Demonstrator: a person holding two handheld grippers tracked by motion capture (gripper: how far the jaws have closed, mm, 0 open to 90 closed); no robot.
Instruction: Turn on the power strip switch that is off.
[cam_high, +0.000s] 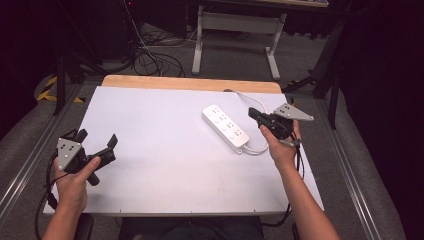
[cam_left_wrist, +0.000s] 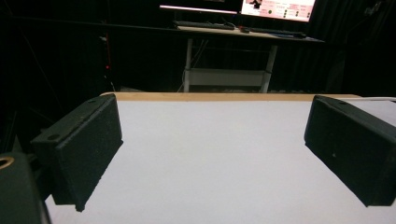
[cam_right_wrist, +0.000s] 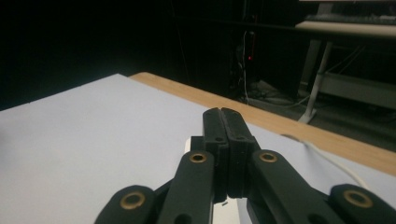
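L gripper (cam_high: 96, 140) sits near the table's front-left corner, jaws wide apart. R gripper (cam_high: 253, 114) near the right edge, jaws pressed together.

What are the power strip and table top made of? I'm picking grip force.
Power strip: likely hard plastic, smooth white with moulded sockets. Table top: a matte white sheet, possibly laminate or board, over a wooden-looking surface whose tan edge shows at the far side.

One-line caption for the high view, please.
Open left gripper hovers over white tabletop; shut right gripper beside white rectangular power strip.
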